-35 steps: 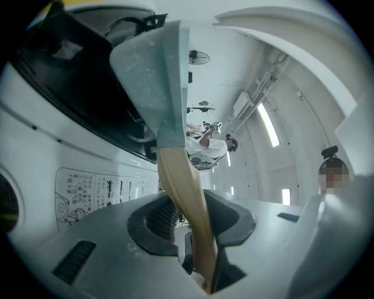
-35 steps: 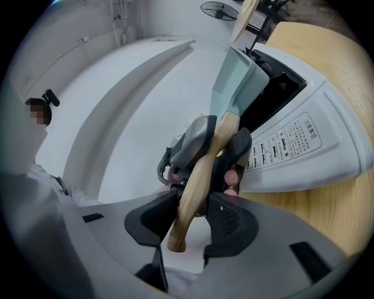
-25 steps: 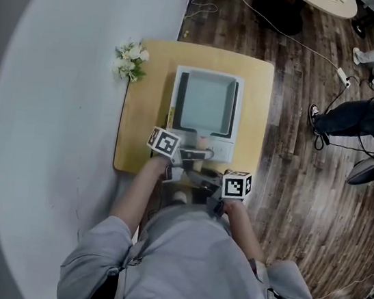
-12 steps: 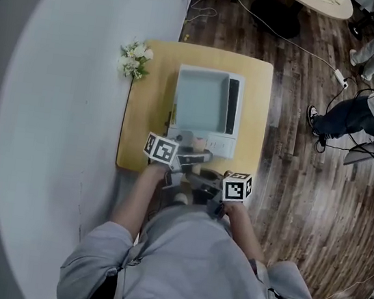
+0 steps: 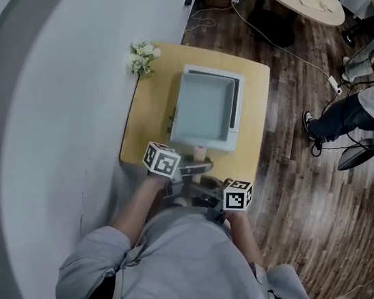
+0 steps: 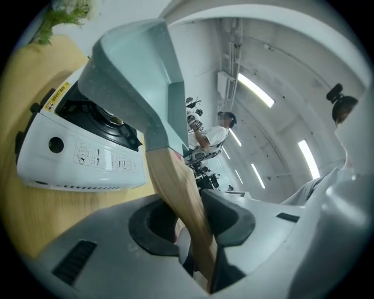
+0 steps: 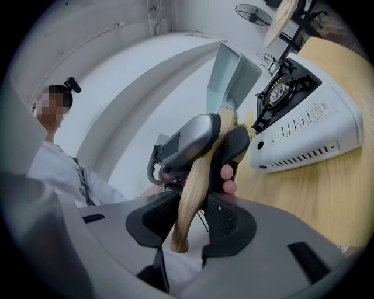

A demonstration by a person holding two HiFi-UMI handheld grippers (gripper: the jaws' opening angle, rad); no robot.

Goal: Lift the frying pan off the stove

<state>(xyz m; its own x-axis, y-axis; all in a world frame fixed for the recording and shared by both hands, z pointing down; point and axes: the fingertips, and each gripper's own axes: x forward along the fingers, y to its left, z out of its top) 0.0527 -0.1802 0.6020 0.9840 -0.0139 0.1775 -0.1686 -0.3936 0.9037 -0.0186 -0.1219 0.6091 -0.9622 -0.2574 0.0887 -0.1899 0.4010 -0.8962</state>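
Bare tabletop (image 5: 252, 120) lies either side of the stove (image 5: 235, 117); flowers (image 5: 142, 58) crowd the far-left corner.

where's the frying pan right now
Head view, centre: the frying pan is just above the white stove on the wooden table, its wooden handle clamped by the left gripper and right gripper.

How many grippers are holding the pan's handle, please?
2. The left gripper clamps the handle nearer the pan; the right gripper clamps its free end.

Grey sweatshirt (image 5: 191, 263), seemingly hooded; black-and-white marker cubes (image 5: 161, 159)
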